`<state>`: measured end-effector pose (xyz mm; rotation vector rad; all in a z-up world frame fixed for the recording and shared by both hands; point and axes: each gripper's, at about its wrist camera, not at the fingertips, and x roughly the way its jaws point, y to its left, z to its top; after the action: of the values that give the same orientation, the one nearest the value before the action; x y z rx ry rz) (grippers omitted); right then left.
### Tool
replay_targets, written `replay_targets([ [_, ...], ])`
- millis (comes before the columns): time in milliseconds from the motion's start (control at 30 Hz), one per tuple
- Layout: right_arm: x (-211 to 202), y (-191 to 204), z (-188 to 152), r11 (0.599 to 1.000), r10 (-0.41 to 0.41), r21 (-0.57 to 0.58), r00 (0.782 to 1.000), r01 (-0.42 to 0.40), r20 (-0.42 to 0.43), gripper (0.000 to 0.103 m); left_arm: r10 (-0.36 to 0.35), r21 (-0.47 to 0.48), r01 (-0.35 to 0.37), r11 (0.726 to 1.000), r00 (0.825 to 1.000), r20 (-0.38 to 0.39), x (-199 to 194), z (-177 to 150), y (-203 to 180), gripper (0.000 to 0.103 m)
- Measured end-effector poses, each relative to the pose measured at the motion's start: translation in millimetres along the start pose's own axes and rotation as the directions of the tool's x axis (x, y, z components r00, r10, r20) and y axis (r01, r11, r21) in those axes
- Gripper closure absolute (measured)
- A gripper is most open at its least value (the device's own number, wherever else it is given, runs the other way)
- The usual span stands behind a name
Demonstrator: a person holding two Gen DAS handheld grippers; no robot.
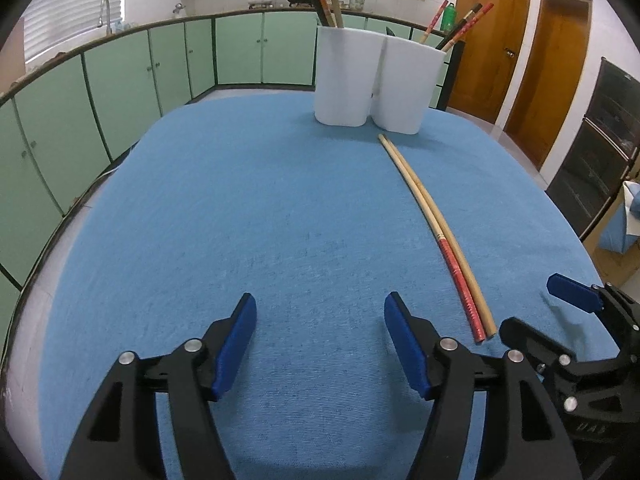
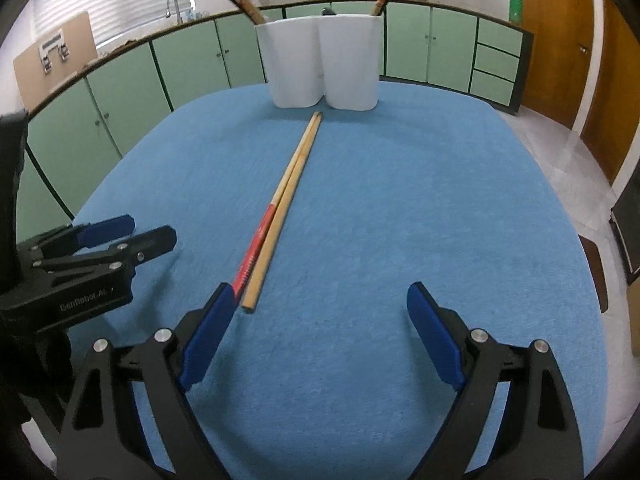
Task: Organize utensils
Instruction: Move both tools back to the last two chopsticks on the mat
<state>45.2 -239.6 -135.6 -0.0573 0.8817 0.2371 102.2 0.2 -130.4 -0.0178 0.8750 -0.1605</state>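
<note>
Two chopsticks lie side by side on the blue tablecloth: a plain wooden one [image 1: 436, 232] [image 2: 280, 216] and one with a red handle end [image 1: 460, 280] [image 2: 256, 248]. Their tips point at a white two-compartment holder [image 1: 372, 80] [image 2: 324, 60] that has several chopsticks standing in it. My left gripper [image 1: 320, 312] is open and empty, left of the pair's near ends. My right gripper [image 2: 320, 300] is open and empty, with its left finger [image 2: 208, 332] right by the near ends. Each gripper shows in the other's view, the right one [image 1: 560, 304] and the left one [image 2: 132, 232].
The blue cloth [image 1: 240, 220] covers the table to its edges. Green kitchen cabinets [image 1: 120, 80] run behind and to the left, with a sink tap [image 1: 105, 12]. Wooden doors [image 1: 520, 48] and a dark oven [image 1: 600, 140] stand at the right.
</note>
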Motion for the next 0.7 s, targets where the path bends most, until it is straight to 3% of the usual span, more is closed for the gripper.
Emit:
replay_targets([
  [233,12,8,1,0.998,-0.047,-0.039,0.998,0.045,-0.044,0.027,-0.001,-0.007,0.001,1.000,1.000,-0.002,1,0,1,0.037],
  [500,7,-3,0,0.997,-0.071,0.009,0.997,0.071,-0.025,0.038,0.000,-0.011,0.000,1.000,1.000,-0.002,1,0,2,0.037],
  [567,8,-1,0,0.999,-0.035,0.008,0.999,0.036,-0.030,0.043,0.004,-0.007,-0.004,1.000,1.000,-0.005,2,0,1,0.037],
  [700,10,4,2,1.000,-0.007,-0.006,1.000,0.007,-0.026,0.063,0.008,-0.003,-0.008,1.000,1.000,-0.003,1,-1,1,0.037],
])
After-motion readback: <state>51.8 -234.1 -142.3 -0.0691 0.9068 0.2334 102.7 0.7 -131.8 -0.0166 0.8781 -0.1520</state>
